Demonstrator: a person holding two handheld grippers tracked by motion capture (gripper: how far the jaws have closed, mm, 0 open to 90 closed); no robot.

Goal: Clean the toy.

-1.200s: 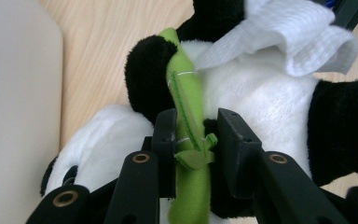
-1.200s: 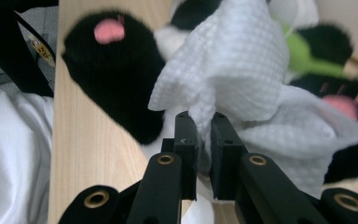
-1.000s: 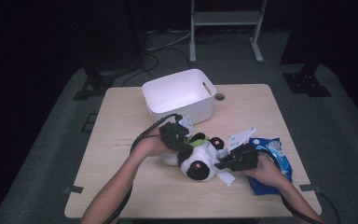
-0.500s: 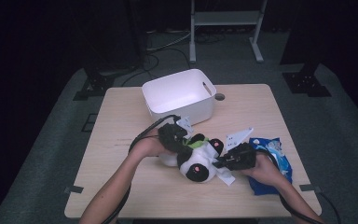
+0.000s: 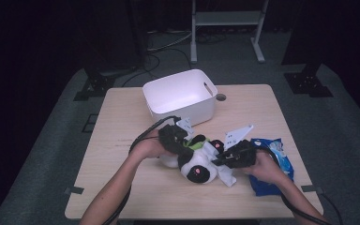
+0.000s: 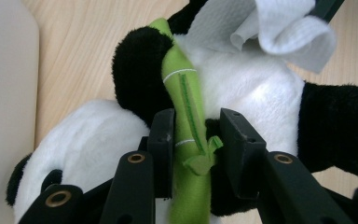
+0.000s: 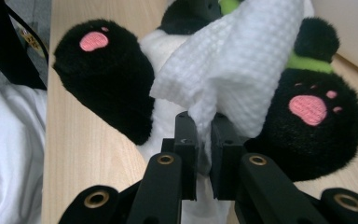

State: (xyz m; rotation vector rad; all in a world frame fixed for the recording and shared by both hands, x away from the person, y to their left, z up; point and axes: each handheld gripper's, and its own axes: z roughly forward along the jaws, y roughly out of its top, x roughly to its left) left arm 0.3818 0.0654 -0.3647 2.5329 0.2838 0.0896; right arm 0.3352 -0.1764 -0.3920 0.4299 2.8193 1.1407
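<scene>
The left claw (image 6: 196, 140) is seen in the left gripper view with its two jaws set around a green plush bamboo stalk (image 6: 186, 107), which belongs to a plush panda (image 6: 261, 98). The stalk stands between the pads, and the left pad touches it; a narrow gap is seen beside the right pad, so it cannot be told for sure whether the stalk is pinched firmly. The jaws are nearly clenched. In the high view this left claw (image 5: 180, 145) is placed on the upper side of the panda (image 5: 194, 161), with the person's left hand (image 5: 147, 147) behind it.

The right claw (image 7: 204, 140) is clenched on a white wipe (image 7: 233, 65), and a fold of the textured cloth is squeezed between its two pads. The rest of the wipe is spread over the white belly of the panda (image 7: 168, 116), between two black feet with pink paw marks. In the high view the right claw (image 5: 220, 159) is seen at the right side of the toy, held by the right hand (image 5: 265, 166).

The panda is lying on the wooden tabletop (image 5: 122, 187), near its middle and toward the person's side. A white plastic bin (image 5: 180, 101) is standing just behind the toy. A blue packet (image 5: 281, 164) is lying on the tabletop at the right, partly under the right hand.
</scene>
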